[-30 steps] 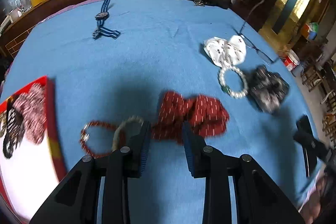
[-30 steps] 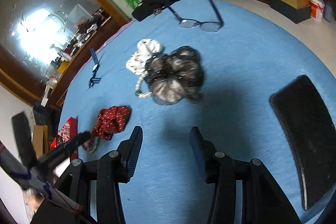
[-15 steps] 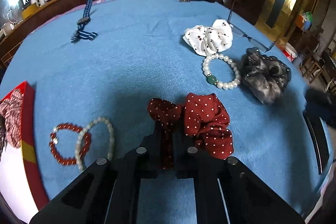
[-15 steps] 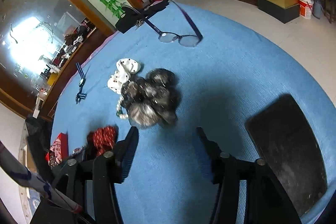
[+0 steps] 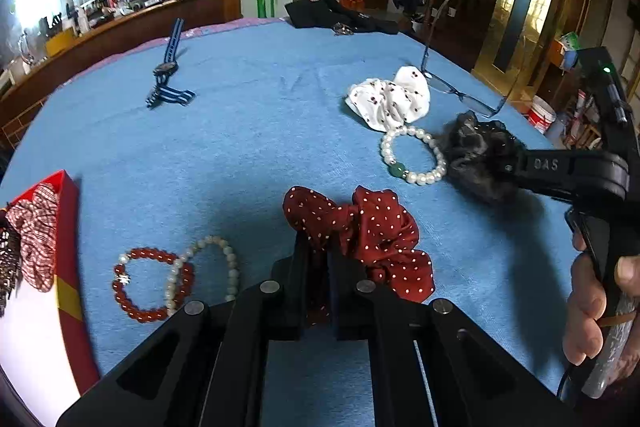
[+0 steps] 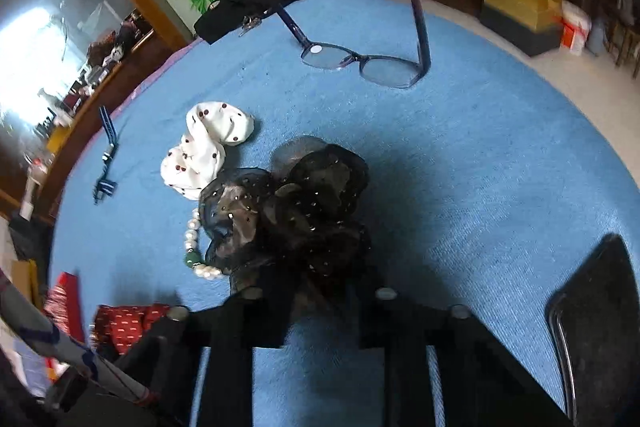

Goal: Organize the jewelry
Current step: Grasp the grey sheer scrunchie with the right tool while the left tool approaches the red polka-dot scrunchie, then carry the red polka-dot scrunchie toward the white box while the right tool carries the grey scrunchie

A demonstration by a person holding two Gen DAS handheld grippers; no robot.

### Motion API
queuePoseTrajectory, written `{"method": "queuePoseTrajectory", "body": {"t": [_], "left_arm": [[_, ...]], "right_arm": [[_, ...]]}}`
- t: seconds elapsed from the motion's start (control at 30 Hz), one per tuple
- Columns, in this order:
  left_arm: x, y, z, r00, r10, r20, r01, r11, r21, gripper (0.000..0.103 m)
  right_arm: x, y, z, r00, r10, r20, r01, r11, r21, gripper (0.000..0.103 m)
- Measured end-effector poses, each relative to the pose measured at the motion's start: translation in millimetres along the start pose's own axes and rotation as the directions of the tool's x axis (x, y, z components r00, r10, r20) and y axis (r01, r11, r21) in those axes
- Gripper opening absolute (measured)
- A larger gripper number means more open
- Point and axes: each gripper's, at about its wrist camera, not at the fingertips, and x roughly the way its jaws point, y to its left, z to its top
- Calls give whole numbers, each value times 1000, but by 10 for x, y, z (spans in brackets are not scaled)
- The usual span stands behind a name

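Observation:
My left gripper is shut on the edge of a red polka-dot scrunchie lying on the blue cloth. My right gripper has its fingers either side of a black sheer scrunchie, also seen in the left wrist view; the fabric hides the fingertips, so the grip is unclear. A pearl bracelet with a green bead lies beside it. A white dotted scrunchie sits behind. A red bead bracelet and a pale bead bracelet overlap at left.
A red box with a white inside holds a checked scrunchie at the left edge. A blue striped watch, glasses and a black garment lie farther back. A dark phone lies at right.
My left gripper closed on the red scrunchie. My right gripper moved forward onto the black scrunchie and its fingers drew in around it.

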Motion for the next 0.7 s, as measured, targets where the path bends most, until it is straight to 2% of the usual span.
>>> {"method": "queuePoseTrajectory", "body": {"t": [0.1,0.17,0.33,0.4,0.57,0.7], "left_arm": [[-59,17,10,999,23,36,-23,1000,-7,7],[-115,14,11,996,52,69,-52,999,-3,7],[-211,70,33,991,69,115,-67,997,-29,7],[-231,99,48,989,81,128,-76,996,-41,7],[-245,160,72,984,108,144,-99,993,-69,7],[-285,181,81,977,134,165,-122,989,-81,7]], "right_arm": [[-157,14,-34,995,-30,96,32,999,-20,12],[-275,44,-37,988,-18,152,24,999,-41,12],[-533,214,-115,965,94,246,-62,989,-133,12],[-600,298,-160,955,153,253,-108,977,-185,12],[-592,555,-243,943,245,224,-175,940,-292,12],[-568,655,-296,943,261,208,-181,924,-335,12]]}}
